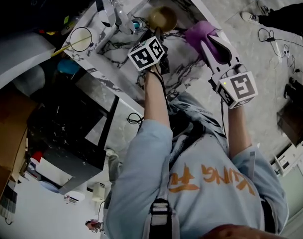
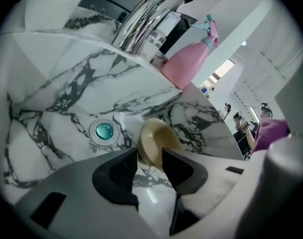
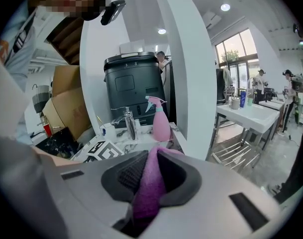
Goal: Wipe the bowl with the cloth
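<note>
A tan bowl (image 1: 162, 17) lies tilted in the marble sink (image 1: 181, 68), close to the drain (image 2: 104, 131). In the left gripper view the bowl (image 2: 158, 142) shows just past the fingertips, its lower rim in the gap between them. My left gripper (image 2: 150, 159) stands open around that rim, and the pads do not press on it. In the head view the left gripper (image 1: 158, 34) points down at the bowl. My right gripper (image 1: 211, 46) hovers to the right of it, shut on a purple cloth (image 1: 203, 33). The cloth (image 3: 149, 185) hangs bunched between the right gripper (image 3: 151, 176) jaws.
A chrome faucet (image 2: 146, 14) rises at the sink's back edge, with a pink spray bottle (image 2: 188, 59) beside it. A round cup with a stick (image 1: 80, 39) stands on the counter at the left. A white pillar (image 3: 191, 68) stands to the right of the sink.
</note>
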Motion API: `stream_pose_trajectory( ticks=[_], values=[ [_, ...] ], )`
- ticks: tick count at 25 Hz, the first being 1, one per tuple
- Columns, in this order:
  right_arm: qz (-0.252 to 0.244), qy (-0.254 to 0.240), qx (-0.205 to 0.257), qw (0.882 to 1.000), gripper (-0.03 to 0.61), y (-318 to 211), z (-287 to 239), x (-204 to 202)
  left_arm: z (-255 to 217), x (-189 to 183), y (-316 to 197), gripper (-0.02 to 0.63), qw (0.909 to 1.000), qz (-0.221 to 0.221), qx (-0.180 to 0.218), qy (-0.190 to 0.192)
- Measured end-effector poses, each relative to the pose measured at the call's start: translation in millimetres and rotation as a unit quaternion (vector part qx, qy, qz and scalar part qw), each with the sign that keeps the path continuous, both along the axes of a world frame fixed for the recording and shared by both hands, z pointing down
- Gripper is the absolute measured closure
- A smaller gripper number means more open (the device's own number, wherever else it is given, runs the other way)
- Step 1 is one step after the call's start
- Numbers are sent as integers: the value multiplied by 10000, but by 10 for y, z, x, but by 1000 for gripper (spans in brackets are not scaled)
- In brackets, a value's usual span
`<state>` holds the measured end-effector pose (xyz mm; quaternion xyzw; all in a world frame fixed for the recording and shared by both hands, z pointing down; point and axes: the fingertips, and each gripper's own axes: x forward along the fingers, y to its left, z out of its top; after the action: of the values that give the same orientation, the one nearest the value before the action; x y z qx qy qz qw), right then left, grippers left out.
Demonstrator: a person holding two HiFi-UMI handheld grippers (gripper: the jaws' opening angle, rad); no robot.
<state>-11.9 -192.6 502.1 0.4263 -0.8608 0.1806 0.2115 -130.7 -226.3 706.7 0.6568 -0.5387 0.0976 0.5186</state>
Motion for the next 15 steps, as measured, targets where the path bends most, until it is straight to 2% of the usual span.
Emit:
stream_pose_trajectory(
  ticks=[5,11,15],
  values=[
    [9,33,-53,10000,505,-12,9,0,223,37,-1,473,9981,-390,-392,279],
    [79,73,-49,9999,505,-32,-7,17,340,107,-38,474,9959,-524,-571,471],
    [84,107,-51,9999,505,-3,-15,-18,381,64,-21,546,9953,-590,-649,413]
  ],
)
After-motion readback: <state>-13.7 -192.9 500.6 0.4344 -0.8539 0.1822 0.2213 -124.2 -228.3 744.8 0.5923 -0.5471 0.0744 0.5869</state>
